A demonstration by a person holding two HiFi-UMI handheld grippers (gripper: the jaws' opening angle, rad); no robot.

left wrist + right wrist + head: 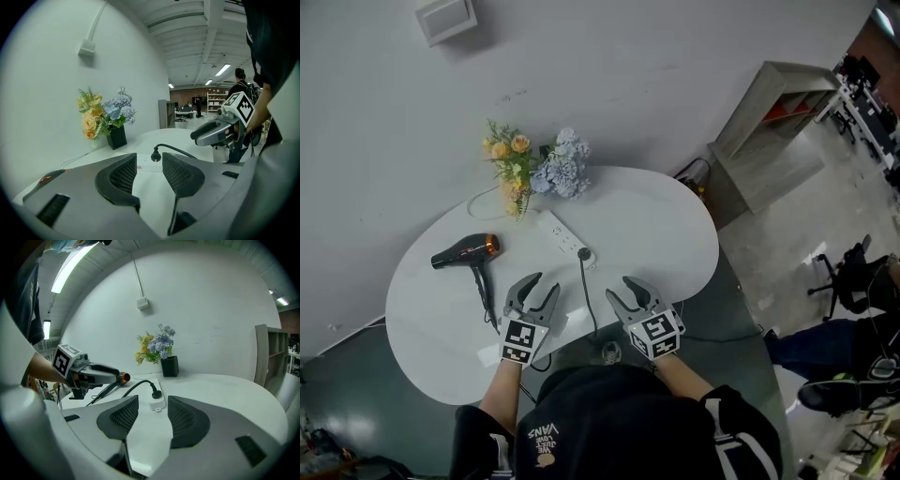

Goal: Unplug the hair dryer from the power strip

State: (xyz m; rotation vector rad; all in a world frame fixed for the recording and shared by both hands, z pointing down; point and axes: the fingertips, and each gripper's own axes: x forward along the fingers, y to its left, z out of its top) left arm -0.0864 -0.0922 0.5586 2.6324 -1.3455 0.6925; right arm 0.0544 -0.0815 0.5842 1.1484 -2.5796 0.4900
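A black hair dryer (466,253) with an orange ring lies at the table's left. Its black plug (583,253) sits in the near end of a white power strip (562,234), and the cord (589,300) runs back toward me. The plug (156,155) shows just past my left jaws, and the plug (155,393) with the strip (156,401) lies ahead of my right jaws. My left gripper (532,294) hovers open left of the cord. Right of the cord, my right gripper (628,293) is open too. Neither holds anything.
A black vase of yellow and blue flowers (532,169) stands at the back of the round white table (666,234), by the wall. A wooden shelf unit (773,131) stands to the right on the floor. A wall box (445,19) hangs above.
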